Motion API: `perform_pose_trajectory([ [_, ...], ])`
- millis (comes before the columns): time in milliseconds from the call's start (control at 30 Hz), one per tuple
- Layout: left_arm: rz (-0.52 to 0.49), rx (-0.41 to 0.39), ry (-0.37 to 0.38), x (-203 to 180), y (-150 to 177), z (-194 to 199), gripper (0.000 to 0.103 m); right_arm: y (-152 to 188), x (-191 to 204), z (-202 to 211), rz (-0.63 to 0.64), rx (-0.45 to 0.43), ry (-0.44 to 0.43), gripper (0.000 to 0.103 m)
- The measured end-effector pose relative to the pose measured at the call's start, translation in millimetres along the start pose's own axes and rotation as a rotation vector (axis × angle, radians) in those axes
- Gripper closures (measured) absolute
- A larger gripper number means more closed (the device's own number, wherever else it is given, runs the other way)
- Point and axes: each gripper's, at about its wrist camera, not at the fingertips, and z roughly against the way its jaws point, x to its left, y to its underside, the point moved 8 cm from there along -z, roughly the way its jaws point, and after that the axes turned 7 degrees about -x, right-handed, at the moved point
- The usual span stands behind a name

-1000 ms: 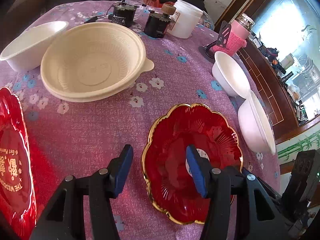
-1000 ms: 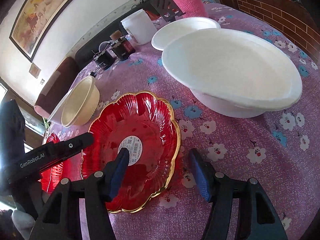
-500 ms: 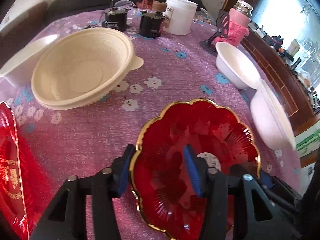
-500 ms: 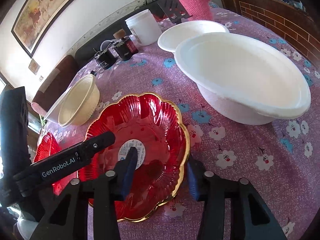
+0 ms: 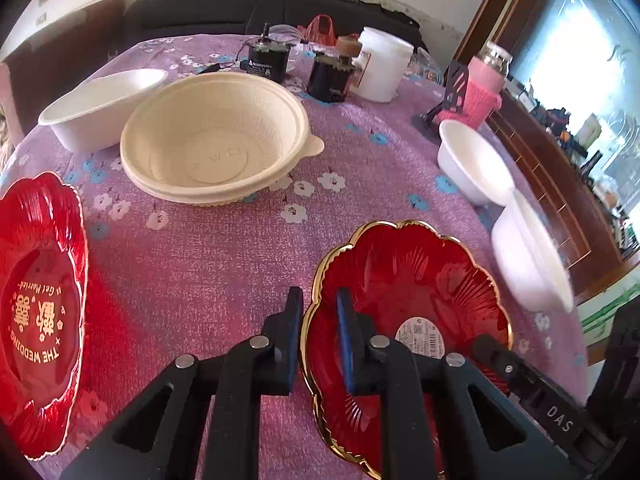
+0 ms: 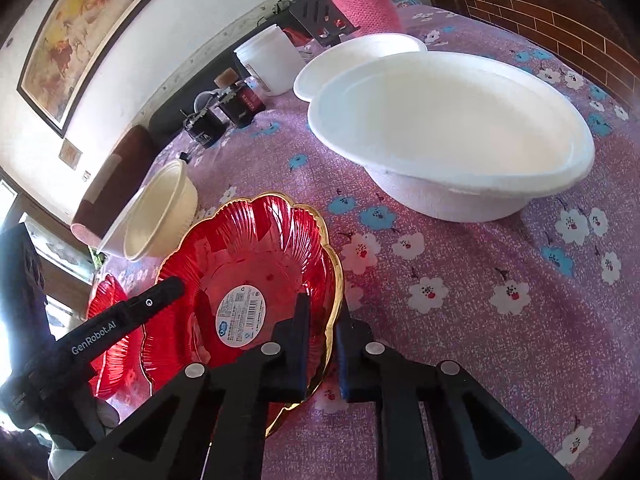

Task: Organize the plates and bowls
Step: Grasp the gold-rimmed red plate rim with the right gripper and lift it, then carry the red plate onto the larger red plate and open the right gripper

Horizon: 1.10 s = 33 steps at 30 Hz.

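Now L hand-held gripper & R hand-held gripper apparently clamp red plate rim.

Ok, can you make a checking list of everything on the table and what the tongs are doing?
Surface: purple flowered tablecloth, fully covering the table.
Job's things: gold-rimmed red plate with a sticker inside; wedding red plate at the left edge; cream bowl; three white bowls.
Clutter: white tub, two small black motors, pink-sleeved bottle, black stand.
Grippers: left tongs pinch one edge of the gold-rimmed red plate; right tongs pinch the opposite edge.
Cables: thin wires by the motors.
Surroundings: dark sofa, framed painting, bright window.
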Motion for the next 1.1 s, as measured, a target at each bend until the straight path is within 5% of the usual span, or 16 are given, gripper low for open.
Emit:
perform_pose_trajectory([
  [533,0.089,-0.197,0.008,35,-26,87,0.088,-7,68,38,0.078,-0.067,-0.112,0.092],
  [1100,0.307,-0.329,-0.097,168,-34,154,0.088,22,212,5,0.270,-0.009,-0.215,0.091],
])
